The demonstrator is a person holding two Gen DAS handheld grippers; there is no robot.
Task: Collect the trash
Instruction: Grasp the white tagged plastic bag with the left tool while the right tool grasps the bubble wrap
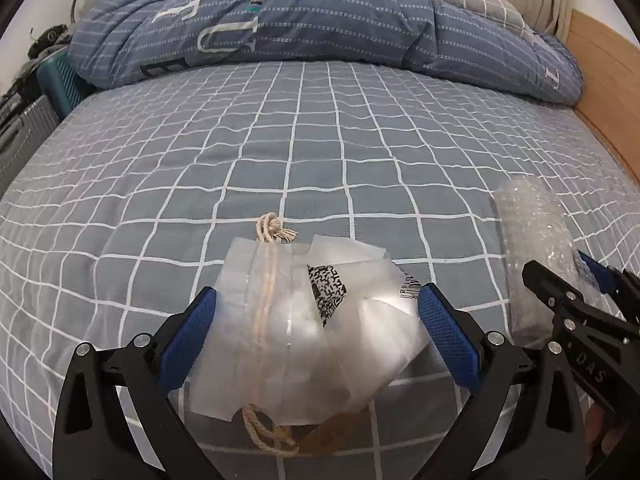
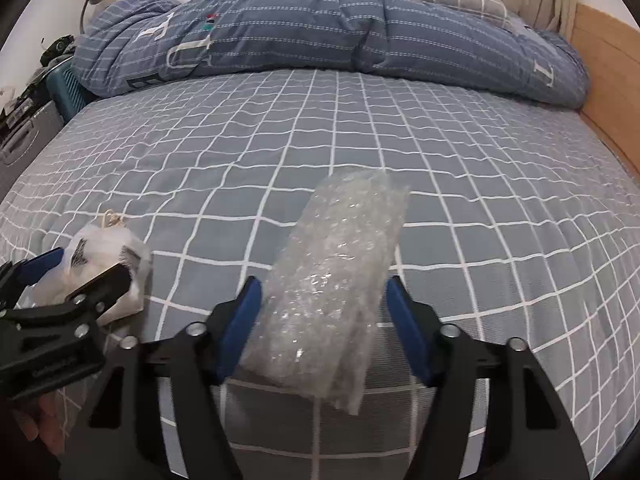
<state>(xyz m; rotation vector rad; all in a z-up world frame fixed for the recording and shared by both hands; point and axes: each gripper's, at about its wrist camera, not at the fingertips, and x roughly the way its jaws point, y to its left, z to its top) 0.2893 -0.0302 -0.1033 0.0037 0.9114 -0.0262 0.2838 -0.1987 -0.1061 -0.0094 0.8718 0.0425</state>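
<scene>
We're over the bed [image 1: 320, 152] now, both claws angled down at its grey checked sheet. Our left claw [image 1: 318, 312] straddles a crumpled frosted plastic bag [image 1: 304, 340] with a black code print and a knotted beige drawstring [image 1: 274, 228]; the blue pads [image 1: 192, 332] sit either side of it, and from the left wrist view we cannot tell whether they actually press on the plastic, so gripping or just around it stays unsettled. From the right wrist view that same bag shows at the left edge, between the left claw's fingers. Our right claw [image 2: 324, 312] has a long piece of bubble wrap [image 2: 336, 272] running between its fingers, one end reaching out over the sheet, the other end near the camera. There's a visible gap between the far blue pad [image 2: 404, 320] and the wrap, so the jaws stand part open around it, not clamped. The two pieces of trash lie near each other at the near end of the bed, bag to the left, bubble wrap to the right. Further up, a blue striped duvet [image 1: 280, 20] is bunched across the bed, with a wooden bed frame [image 2: 604, 80] along the right side.
</scene>
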